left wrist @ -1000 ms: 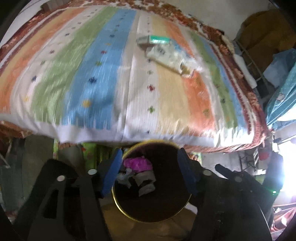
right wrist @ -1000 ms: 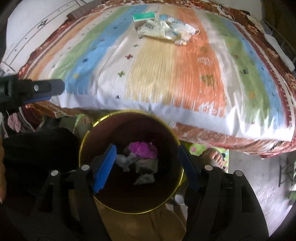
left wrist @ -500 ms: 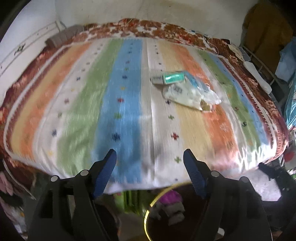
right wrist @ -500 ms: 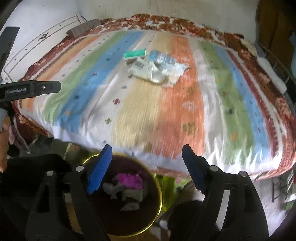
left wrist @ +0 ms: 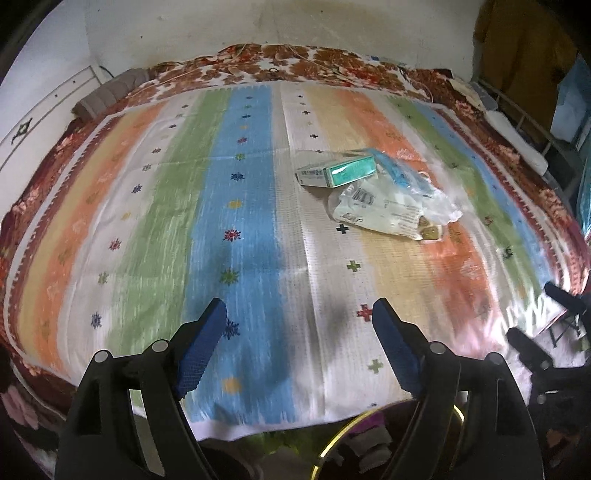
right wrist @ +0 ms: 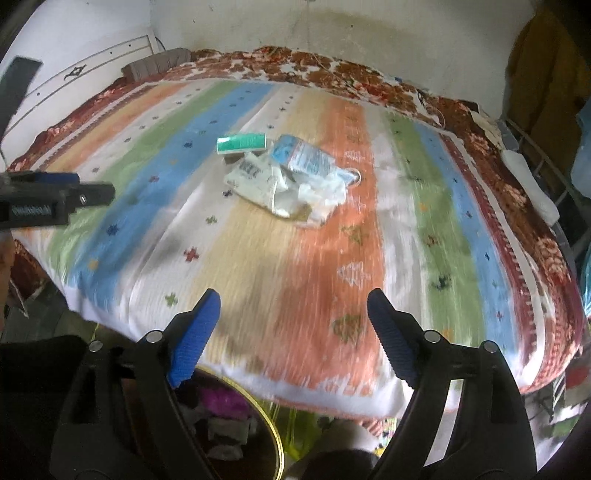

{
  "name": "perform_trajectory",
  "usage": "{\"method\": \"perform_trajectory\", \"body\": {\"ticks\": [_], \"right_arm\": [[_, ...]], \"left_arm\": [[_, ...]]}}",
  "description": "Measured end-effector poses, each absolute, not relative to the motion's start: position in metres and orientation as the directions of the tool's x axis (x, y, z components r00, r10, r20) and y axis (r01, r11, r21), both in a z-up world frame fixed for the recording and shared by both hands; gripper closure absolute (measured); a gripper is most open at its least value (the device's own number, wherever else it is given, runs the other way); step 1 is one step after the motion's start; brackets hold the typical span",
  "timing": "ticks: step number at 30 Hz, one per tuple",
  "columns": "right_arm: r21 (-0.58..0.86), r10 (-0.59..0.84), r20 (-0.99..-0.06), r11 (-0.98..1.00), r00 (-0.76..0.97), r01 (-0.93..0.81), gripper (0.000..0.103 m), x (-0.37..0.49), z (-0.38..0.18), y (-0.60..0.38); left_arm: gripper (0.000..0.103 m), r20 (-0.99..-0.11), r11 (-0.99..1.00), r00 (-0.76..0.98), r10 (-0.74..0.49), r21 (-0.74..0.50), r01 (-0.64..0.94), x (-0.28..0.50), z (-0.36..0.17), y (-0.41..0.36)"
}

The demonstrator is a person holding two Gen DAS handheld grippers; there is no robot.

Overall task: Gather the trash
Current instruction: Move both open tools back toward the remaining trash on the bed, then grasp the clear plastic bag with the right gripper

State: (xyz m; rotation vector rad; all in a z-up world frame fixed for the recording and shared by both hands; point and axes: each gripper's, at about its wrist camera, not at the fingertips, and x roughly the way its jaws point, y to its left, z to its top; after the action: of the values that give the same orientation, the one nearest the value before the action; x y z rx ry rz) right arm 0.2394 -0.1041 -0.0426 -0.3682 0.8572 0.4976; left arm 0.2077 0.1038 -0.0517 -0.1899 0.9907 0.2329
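A striped blanket (left wrist: 251,236) in orange, green, blue and cream covers the bed, with a brown flowered bedspread (left wrist: 317,66) showing along its far edge. A grey folded cloth, perhaps a pillow (right wrist: 155,66), sits at the far left corner against the white wall (left wrist: 258,22). A mustard garment (right wrist: 543,74) hangs beyond the right edge.

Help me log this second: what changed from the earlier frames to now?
Both grippers, left gripper and right gripper, rose from over the bin toward the bed, open and empty. The green box and crumpled wrappers lie unmoved; the bin keeps its trash.
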Motion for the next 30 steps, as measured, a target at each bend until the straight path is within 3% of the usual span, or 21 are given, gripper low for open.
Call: {"method": "perform_trajectory", "body": {"ticks": [5, 10, 30], "right_arm": [[-0.119, 0.278, -0.776, 0.817, 0.565, -0.565, 0.023, 0.26, -0.045, -0.092], [-0.166, 0.267, -0.758, 0.803, 0.595, -0.572, 0.018, 0.277, -0.053, -0.081], [-0.323, 0.203, -0.738, 0.731, 0.643, -0.601, 0.019, 0.34, -0.076, -0.049]], "left_arm": [[0.011, -0.83, 0.968, 0.539, 0.142, 0.002, -0.253, 0.225, -0.063, 0.107], [0.006, -0.815, 0.975, 0.558, 0.155, 0.035, -0.22, 0.244, -0.074, 0.111], [0.006, -0.817, 0.985, 0.554, 0.163, 0.099, -0.145, 0.305, -0.089, 0.105]]}}
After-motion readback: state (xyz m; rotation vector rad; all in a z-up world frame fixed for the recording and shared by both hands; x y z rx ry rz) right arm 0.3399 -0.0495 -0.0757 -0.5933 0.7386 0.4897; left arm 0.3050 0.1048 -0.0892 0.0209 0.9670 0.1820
